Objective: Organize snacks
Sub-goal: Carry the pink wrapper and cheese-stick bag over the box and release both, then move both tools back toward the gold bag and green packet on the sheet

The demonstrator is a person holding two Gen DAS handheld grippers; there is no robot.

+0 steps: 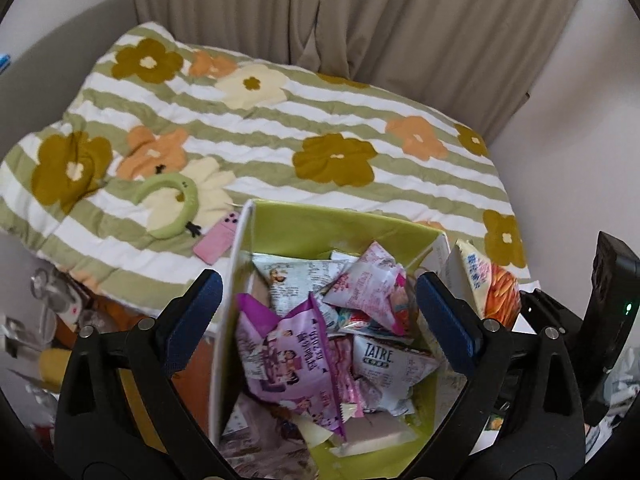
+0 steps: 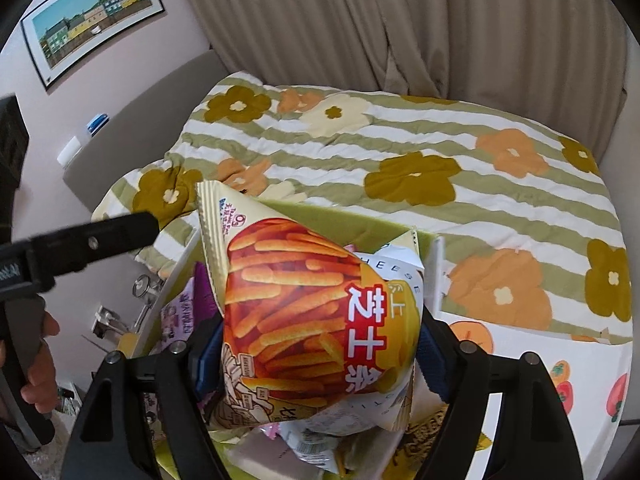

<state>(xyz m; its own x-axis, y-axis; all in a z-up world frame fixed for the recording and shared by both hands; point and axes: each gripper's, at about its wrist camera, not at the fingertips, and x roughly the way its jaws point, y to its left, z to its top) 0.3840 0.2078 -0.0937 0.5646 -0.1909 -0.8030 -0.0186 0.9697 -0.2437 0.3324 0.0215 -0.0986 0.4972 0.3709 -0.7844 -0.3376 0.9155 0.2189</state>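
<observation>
orange cheese-stick bag (image 2: pixel 316 312) clamped between right gripper (image 2: pixel 320 356) fingers (image 2: pixel 434 364).

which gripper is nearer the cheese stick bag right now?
Right. The right gripper is shut on the cheese stick bag, above the box. The left gripper is open over the box, bag beside it.

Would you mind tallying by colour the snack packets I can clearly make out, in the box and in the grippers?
Purple packet: 1
Pink-and-white packet: 1
White TATRE packet: 1
Grey-white packet: 1
Orange cheese-stick bag, held in the right gripper: 1
Total: 5; more lie buried in the green box.
</observation>
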